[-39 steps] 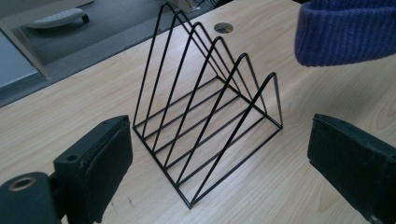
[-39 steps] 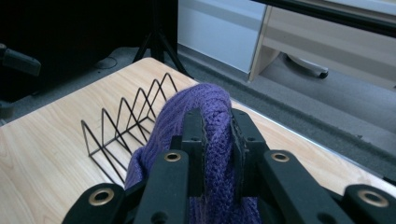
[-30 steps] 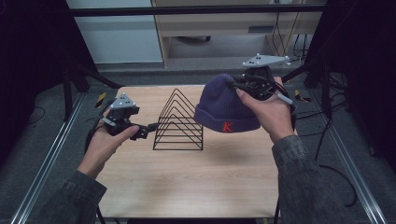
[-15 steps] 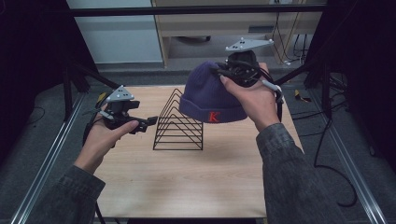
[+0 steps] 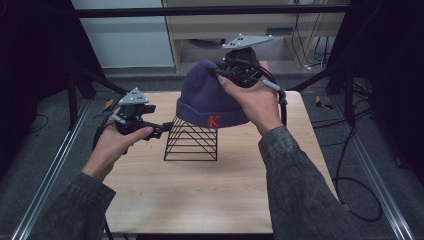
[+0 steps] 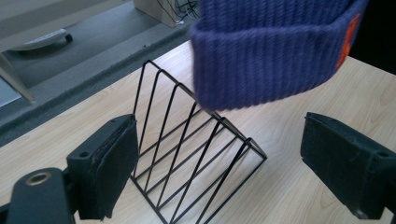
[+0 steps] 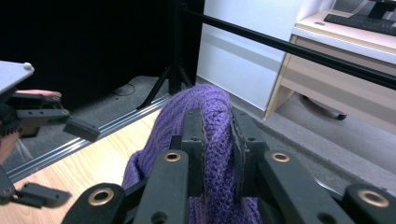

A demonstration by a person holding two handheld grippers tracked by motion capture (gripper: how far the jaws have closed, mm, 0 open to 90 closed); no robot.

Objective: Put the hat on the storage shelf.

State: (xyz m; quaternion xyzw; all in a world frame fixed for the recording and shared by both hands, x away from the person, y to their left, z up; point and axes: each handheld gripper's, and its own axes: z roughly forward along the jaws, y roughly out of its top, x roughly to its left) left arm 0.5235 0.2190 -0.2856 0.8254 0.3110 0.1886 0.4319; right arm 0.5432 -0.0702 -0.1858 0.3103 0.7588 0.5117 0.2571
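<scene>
A purple knit beanie (image 5: 210, 97) with a red K on its cuff hangs in the air over the black wire rack (image 5: 192, 140), its cuff at the rack's top. My right gripper (image 5: 227, 70) is shut on the beanie's crown (image 7: 212, 121), pinching a fold of knit between both pads. The left gripper (image 5: 162, 131) is open just left of the rack, low over the table. In the left gripper view the rack (image 6: 187, 149) stands between the spread jaws and the beanie's cuff (image 6: 271, 56) hangs above it.
The wooden table (image 5: 210, 190) has free room in front of the rack and on both sides. Metal rails (image 5: 55, 165) run along the table's left and right. A desk and cables (image 5: 300, 35) sit behind the table.
The right gripper has carried the beanie up and leftward, from beside the rack to above it. The left gripper has shifted slightly toward the rack.
</scene>
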